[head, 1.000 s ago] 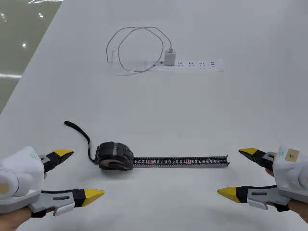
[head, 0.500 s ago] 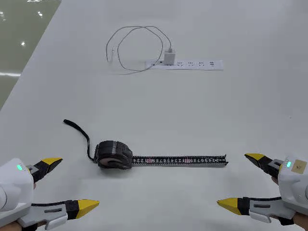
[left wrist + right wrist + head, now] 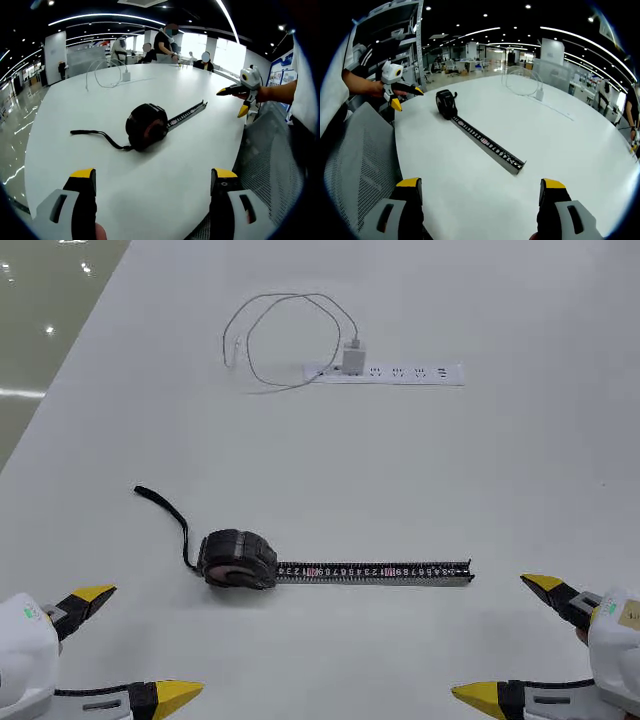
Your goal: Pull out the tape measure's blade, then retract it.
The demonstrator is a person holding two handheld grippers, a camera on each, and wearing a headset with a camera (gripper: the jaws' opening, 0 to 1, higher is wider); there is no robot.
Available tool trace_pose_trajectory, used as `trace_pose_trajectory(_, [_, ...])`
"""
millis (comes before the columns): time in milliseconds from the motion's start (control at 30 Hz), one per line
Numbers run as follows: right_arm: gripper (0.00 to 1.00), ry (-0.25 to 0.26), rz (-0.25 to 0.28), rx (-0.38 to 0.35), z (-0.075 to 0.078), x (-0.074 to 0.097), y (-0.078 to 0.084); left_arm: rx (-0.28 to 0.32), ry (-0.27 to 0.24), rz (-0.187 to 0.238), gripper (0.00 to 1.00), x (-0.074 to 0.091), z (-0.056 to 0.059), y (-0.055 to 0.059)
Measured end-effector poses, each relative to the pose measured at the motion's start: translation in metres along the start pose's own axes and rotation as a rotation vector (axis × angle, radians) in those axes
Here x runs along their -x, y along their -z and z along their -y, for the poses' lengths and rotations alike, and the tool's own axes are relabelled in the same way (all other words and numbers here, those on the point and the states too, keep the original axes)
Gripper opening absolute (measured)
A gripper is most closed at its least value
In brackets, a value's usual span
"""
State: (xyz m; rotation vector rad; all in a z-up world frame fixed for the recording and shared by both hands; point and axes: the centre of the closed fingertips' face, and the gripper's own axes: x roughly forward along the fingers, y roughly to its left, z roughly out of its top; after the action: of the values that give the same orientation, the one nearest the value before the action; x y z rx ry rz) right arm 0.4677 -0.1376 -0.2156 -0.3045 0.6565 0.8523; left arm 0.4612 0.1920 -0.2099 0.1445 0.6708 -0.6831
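From where I stand, the round black tape measure (image 3: 238, 560) lies on its side on the broad white table (image 3: 420, 470), near the front edge. Its dark numbered steel blade (image 3: 375, 572) is drawn out flat along the tabletop, and a thin black wrist strap (image 3: 165, 512) trails off the opposite way. The white-bodied left gripper (image 3: 150, 642), with yellow-tipped black jaws, hangs short of the case, jaws spread wide and nothing between them. The matching right gripper (image 3: 490, 638) sits near the blade's hooked end (image 3: 468, 573), likewise gaping and empty. The pull looks done, so I'd say the retraction is what's left. To do it well, I would bring the left gripper down over the case and pinch it across its flat faces so it can't skid or spin. The right gripper should take the hooked end lightly and walk it back toward the case, rather than letting the spring whip the blade home. I can't make out a lock or slide button on the case from here, so that needs finding first. The white power strip (image 3: 385, 373) and looped white cable (image 3: 285, 335) lie well apart at the far side, out of the way.
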Motion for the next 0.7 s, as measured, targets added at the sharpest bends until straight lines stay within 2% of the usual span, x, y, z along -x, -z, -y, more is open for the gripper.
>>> trace_pose_trajectory(200, [0.98,-0.001,0.006,-0.016,-0.007,0.002,0.005,0.011,-0.004,0.001,0.95,0.003,0.005,0.005])
trace_pose_trajectory(367, [0.99,0.009,0.028,-0.045,-0.009,0.005,0.007,0.014,-0.023,0.003,0.95,0.005,0.006,0.010])
trace_pose_trajectory(700, [0.99,0.020,0.054,-0.065,-0.009,0.010,0.008,0.044,-0.017,0.023,0.95,0.009,0.016,0.013])
